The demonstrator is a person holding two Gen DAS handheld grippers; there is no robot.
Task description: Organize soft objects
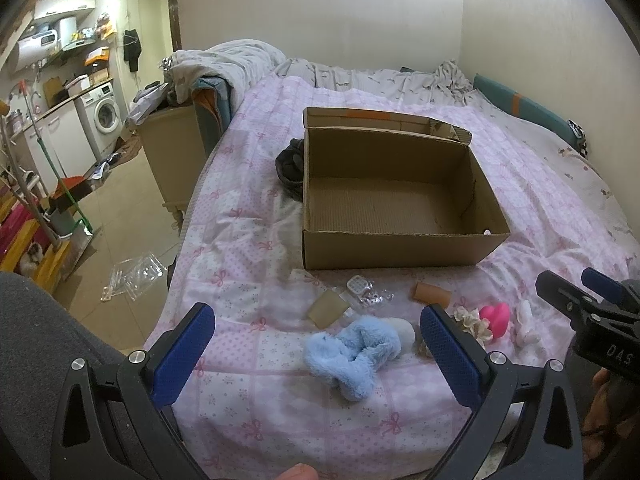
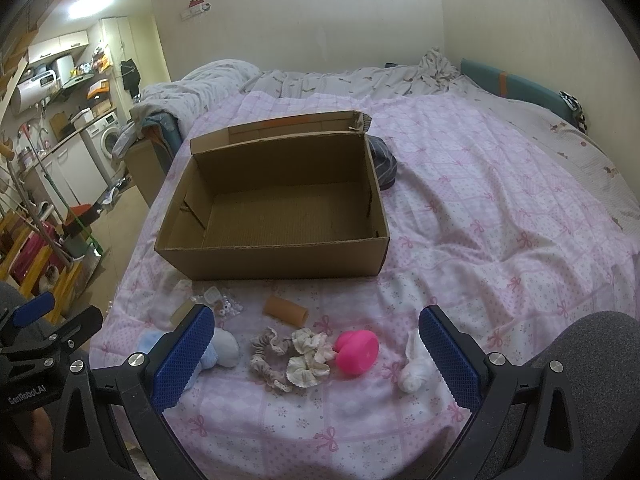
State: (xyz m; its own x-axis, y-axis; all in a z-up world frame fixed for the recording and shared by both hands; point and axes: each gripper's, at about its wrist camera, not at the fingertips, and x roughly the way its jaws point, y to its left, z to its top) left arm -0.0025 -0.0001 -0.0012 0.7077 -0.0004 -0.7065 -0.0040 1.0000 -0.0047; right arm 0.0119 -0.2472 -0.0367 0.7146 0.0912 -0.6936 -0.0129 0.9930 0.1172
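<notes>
Near the bed's front edge, a fluffy light-blue plush toy (image 1: 354, 354) lies between the spread, empty fingers of the left claw (image 1: 316, 354), its long axis crosswise. The right claw (image 2: 316, 356), also released, hovers over scrunchies; the empty brown cardboard box (image 1: 394, 196) sits beyond, mid-bed.

The cardboard box (image 2: 276, 216) is brown and matt, with a ribbed, rough floor inside. The bed cover (image 2: 480, 208) is soft thin cloth, wrinkled, with pink printed bows. The blue plush toy (image 1: 354, 350) is fluffy and fuzzy. The scrunchies (image 2: 290, 358) are crinkly cloth with frilly edges. The pink toy (image 2: 357, 353) looks smooth and a bit shiny, like rubber. The left gripper (image 1: 318, 354) and the right gripper (image 2: 316, 356) are matt black plastic with bumpy blue pads (image 2: 448, 360) and shiny metal screws (image 2: 495, 359).
</notes>
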